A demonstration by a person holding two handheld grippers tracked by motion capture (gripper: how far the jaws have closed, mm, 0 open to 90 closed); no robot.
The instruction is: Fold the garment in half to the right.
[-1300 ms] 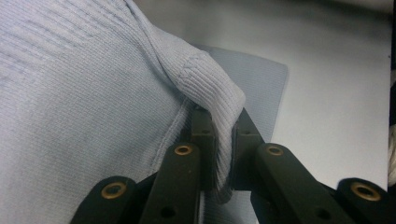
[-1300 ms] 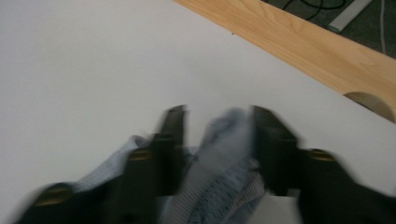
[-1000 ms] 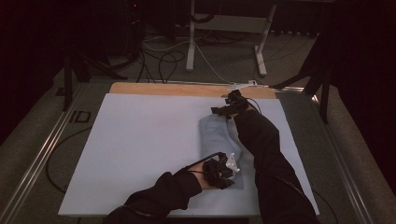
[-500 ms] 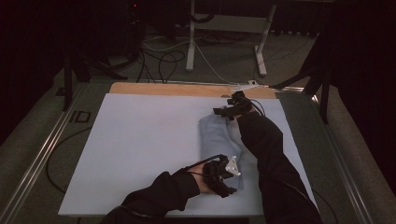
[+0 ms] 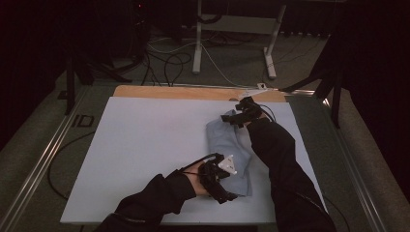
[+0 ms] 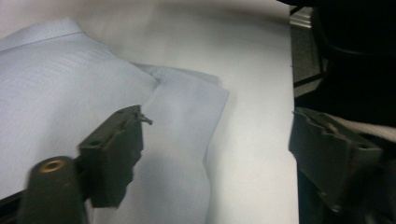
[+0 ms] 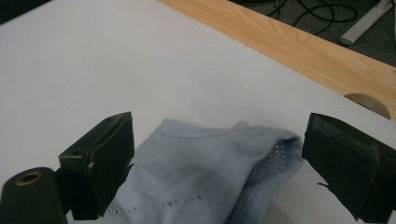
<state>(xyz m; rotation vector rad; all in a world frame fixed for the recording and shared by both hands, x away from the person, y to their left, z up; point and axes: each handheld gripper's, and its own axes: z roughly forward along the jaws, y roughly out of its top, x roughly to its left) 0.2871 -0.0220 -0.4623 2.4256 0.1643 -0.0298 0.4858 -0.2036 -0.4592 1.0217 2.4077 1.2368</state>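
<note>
High view: your folded pale-blue garment (image 5: 227,150) lies right of centre on the white tabletop (image 5: 145,145), with your left hand-held gripper (image 5: 220,181) at its near end and your right hand-held gripper (image 5: 237,116) at its far end. Left gripper view: the jaws are spread wide over the cloth's folded corner (image 6: 187,107), pinching nothing. Right gripper view: these jaws also stand apart, framing the far rounded fold (image 7: 224,154). Close too shallowly and you would likely catch just the top layer, pulling the fold open.
</note>
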